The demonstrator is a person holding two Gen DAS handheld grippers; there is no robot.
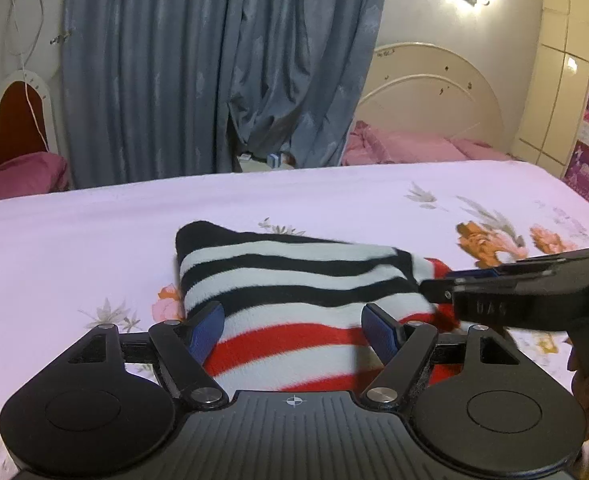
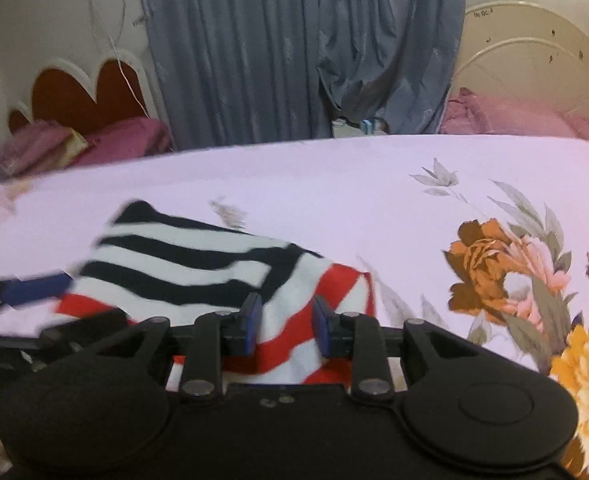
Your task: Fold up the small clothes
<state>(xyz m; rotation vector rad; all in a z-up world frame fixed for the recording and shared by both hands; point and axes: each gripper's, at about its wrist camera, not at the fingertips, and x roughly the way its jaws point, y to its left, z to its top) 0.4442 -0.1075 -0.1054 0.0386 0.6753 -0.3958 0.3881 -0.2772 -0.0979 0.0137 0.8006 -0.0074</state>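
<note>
1. Here, a striped knit garment [image 1: 294,292], banded black and white at its far end and red and white at its near end, was seen lying part-folded on the floral bedsheet [image 1: 94,232], directly ahead of both grippers
2. The left gripper [image 1: 292,330] was held with its jaws spread wide, its blue pads [image 1: 206,330] standing to either side of the red-striped near portion; no pressure on the cloth was seen, so it was judged released rather than grasping
3. The right gripper [image 2: 286,328] was seen with its jaws parted only narrowly over the red-and-white near right part of the cloth; nothing was seen pinched between its pads, and it was judged released
4. The garment's long axis was judged to run away from the grippers, from the red bands at the near edge to the black corner at the far end, tilted slightly leftward in the right wrist view
5. The right gripper was seen entering the left wrist view from the right, level with the garment's right edge, where a red flap showed from beneath the black-and-white layer
6. The left gripper was judged nearer to the garment's middle and the right nearer to that right edge, so any next fold across the long axis was expected to fall to the right hand
</note>
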